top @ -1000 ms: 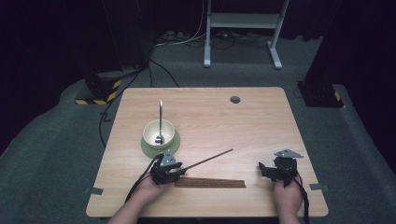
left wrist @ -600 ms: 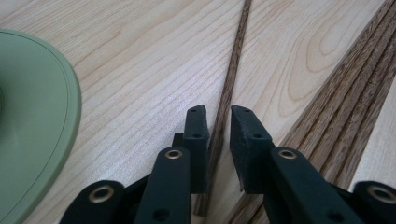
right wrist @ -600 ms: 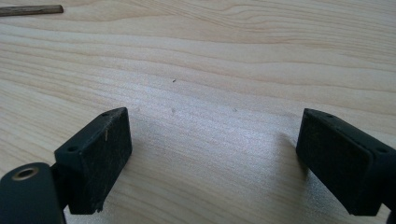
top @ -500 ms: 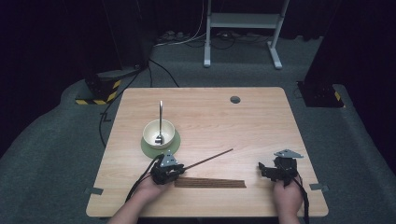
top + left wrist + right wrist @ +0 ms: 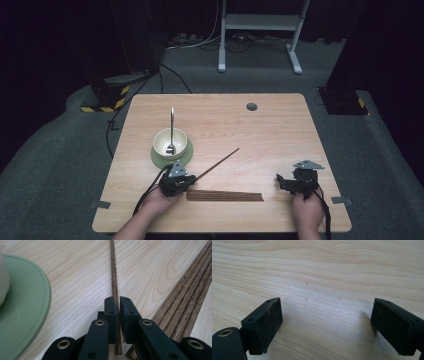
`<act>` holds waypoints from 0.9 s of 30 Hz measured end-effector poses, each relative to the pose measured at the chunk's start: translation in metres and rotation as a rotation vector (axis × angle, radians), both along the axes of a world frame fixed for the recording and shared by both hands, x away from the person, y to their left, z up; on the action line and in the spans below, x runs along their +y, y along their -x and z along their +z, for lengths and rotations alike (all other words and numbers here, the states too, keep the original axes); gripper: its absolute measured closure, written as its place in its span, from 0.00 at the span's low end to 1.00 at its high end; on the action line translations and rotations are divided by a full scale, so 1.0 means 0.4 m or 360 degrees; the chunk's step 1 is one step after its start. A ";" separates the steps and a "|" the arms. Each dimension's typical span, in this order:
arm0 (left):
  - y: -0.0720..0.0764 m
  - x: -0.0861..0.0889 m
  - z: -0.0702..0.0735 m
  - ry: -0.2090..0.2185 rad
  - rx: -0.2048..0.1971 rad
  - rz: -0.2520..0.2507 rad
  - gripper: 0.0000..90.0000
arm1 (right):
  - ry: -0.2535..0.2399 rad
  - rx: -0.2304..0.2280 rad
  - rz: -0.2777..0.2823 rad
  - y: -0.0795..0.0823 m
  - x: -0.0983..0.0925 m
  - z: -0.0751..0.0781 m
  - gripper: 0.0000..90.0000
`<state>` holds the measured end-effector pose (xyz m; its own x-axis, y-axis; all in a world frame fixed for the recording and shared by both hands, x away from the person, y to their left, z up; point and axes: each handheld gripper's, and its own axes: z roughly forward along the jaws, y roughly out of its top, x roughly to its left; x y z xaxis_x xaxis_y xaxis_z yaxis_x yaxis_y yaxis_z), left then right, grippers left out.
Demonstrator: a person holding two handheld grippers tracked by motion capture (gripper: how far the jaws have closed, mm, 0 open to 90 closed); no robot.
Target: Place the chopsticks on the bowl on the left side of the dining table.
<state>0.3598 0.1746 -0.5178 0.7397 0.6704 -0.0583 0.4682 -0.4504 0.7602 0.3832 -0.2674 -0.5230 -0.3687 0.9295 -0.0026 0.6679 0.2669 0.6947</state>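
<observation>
Pinching one chopstick (image 5: 114, 277) in left gripper (image 5: 119, 305), jaws just closed on it; right gripper (image 5: 325, 322) agape, idle. Next: lifting clear of near bundle (image 5: 225, 196), probably toward far-left bowl (image 5: 170, 143).

A pale wooden worktop (image 5: 280, 130) carries a cream bowl (image 5: 170, 143) on a green saucer (image 5: 159, 159), with a spoon (image 5: 171, 131) standing upright inside. A round grommet (image 5: 251, 106) sits near the far edge. Behind, cables (image 5: 200, 42) cross grey carpet (image 5: 60, 150).
</observation>
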 end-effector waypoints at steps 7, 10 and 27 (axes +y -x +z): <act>0.006 0.008 0.017 0.0071 -0.0036 0.0011 0.93 | 0.0001 0.0001 0.0000 0.000 0.000 0.000 0.12; 0.009 0.013 0.026 0.0091 -0.0051 0.0008 0.94 | 0.0004 -0.0002 0.0003 0.000 0.000 0.000 0.12; 0.021 0.036 0.061 0.0206 -0.0151 0.0031 0.94 | 0.0007 -0.0004 0.0008 0.000 -0.001 0.000 0.12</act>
